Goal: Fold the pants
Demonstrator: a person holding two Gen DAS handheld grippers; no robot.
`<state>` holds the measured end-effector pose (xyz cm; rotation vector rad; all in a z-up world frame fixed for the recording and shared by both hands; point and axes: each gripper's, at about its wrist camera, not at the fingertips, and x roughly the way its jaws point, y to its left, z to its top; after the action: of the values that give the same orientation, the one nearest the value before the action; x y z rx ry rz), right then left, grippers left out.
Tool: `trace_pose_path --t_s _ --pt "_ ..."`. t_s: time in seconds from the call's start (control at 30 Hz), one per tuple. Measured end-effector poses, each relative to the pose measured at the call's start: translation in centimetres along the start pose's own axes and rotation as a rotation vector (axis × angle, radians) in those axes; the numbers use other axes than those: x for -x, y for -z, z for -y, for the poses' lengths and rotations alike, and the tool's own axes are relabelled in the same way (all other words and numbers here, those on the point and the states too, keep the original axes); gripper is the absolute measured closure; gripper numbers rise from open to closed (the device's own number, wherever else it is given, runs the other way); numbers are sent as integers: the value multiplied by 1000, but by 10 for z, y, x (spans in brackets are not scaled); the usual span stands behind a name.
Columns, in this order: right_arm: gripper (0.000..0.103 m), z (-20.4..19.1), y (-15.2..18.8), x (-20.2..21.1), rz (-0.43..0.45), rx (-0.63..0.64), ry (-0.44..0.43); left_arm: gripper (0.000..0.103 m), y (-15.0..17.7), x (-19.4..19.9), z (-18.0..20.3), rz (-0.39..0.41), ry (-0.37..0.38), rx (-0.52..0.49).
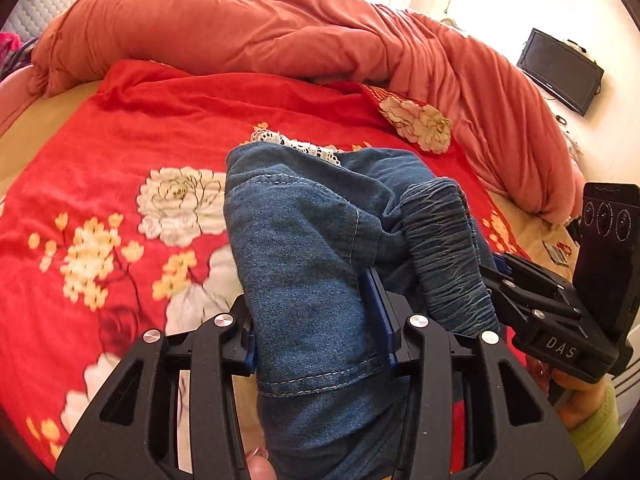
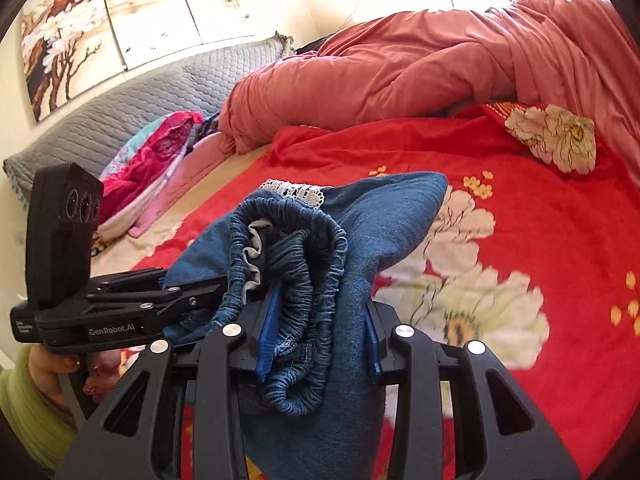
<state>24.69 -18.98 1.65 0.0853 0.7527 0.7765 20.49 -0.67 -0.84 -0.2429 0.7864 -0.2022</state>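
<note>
The blue denim pants with a gathered elastic waistband (image 1: 304,248) hang bunched above the red flower-printed bedspread (image 1: 120,160), filling the lower centre of both views. The left gripper (image 1: 316,344) has its fingers closed on a hemmed fold. The right gripper (image 2: 320,340) clamps the waistband just beside it, so both grips share one end; the length probably hangs below, unseen.

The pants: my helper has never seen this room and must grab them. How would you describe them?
Start at the bed with the red floral blanket. Above it, both tongs, left and right, grip one bundle of blue denim: the pants. Unlike the pink clothes by the headboard, they have a gathered elastic waistband and white lace trim.
</note>
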Motion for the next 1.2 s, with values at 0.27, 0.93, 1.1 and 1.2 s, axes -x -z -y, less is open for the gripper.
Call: trace_pose_path --t_s 0.27,0.93,1.1,1.2 --pt "70 18 -10 -31 -20 -10 58 68 -16 -31 -9 5 -27 -22" --pt "27 49 14 -55 -143 -152 161 51 0 -57 -28 -64 -60 20" --pt "17 51 16 -53 -146 -159 197 44 1 -53 -31 -58 -61 28" --pt "16 50 18 -47 -130 -160 209 39 2 -48 -32 -47 -67 27"
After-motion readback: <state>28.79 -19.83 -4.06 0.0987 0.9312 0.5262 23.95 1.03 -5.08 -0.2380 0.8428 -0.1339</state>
